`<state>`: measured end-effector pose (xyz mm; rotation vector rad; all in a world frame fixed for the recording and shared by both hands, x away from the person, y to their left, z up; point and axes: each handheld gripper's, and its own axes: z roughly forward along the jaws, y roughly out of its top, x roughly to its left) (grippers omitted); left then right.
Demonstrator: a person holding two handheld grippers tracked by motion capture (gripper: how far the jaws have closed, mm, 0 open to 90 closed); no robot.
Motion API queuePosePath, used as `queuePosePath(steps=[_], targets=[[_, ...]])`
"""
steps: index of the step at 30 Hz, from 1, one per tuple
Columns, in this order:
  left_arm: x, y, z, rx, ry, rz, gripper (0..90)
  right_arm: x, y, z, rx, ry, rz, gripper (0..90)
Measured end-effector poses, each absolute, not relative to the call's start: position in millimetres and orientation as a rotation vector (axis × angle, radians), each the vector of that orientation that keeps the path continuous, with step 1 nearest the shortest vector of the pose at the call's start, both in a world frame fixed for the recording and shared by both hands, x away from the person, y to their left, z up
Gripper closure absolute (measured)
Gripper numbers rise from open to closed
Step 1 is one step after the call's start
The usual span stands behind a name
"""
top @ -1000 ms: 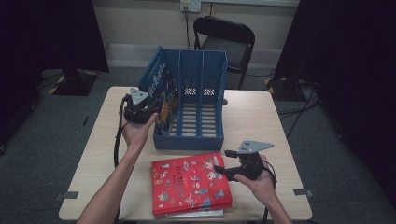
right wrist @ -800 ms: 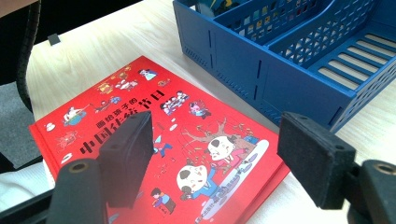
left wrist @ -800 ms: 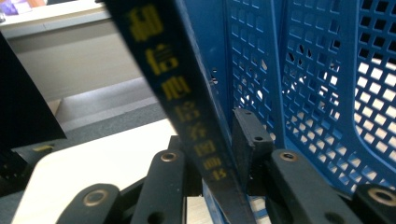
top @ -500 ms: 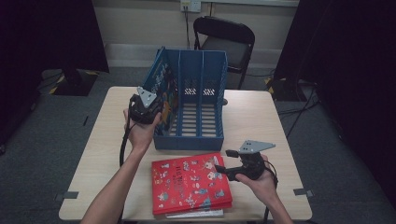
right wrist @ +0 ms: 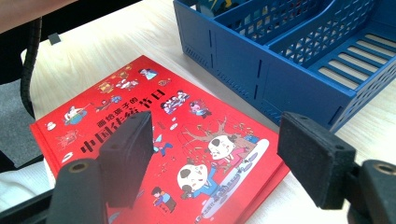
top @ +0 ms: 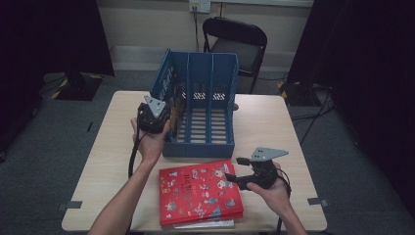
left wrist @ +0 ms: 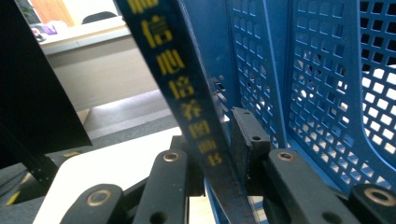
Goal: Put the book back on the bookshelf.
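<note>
A dark blue book [top: 168, 88] with yellow characters stands tilted in the leftmost slot of the blue file rack [top: 205, 147]. My left gripper [top: 166, 113] is at the rack's left side. Its jaws have just been closing, and they are shut on the book's [left wrist: 187, 93] lower edge, with one pad [left wrist: 247, 133] pressed against it. A red picture book [top: 198, 193] lies flat in front of the rack. My right gripper [top: 235, 170] hovers over that book's right edge. Its jaws are open, and nothing is between the pads [right wrist: 317, 158] but the cover [right wrist: 140, 116] below.
A thin white book [top: 205, 224] lies under the red one at the table's front edge. The wooden table [top: 274, 127] has bare room to the rack's right and left. A black folding chair [top: 235, 44] stands behind the table.
My left gripper has edged slightly toward the rack with the blue book. The right hand and the red book have kept still.
</note>
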<state>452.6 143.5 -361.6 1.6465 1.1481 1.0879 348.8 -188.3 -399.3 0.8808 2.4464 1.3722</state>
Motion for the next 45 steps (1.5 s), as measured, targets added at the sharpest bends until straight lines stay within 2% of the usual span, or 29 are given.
queuePosePath(steps=[6,14,23,33,35,38,45], targets=[[457.3,149.1,-359.4,1.633,1.165,1.047,76.9,348.4,-189.6,-399.4,0.883,2.445,1.377,26.4],[459.4,146.0,-354.9,1.687,1.125,1.072,79.6,349.2,-188.0,-400.6,0.883,2.453,1.373,26.3],[456.5,151.3,-361.6,1.526,1.244,1.055,80.7,348.1,-189.4,-399.6,0.879,2.452,1.376,26.2],[462.5,162.9,-357.8,1.54,1.249,0.975,80.4,348.7,-189.0,-400.1,0.879,2.455,1.376,26.1],[462.4,164.9,-358.0,1.544,1.241,0.959,78.6,348.9,-188.4,-400.1,0.877,2.456,1.376,26.2],[459.6,168.8,-359.2,1.545,1.235,0.91,68.0,349.1,-188.3,-400.0,0.878,2.456,1.377,26.2],[455.3,179.3,-369.1,1.57,1.206,0.813,57.7,349.0,-187.8,-400.2,0.878,2.458,1.371,26.1]])
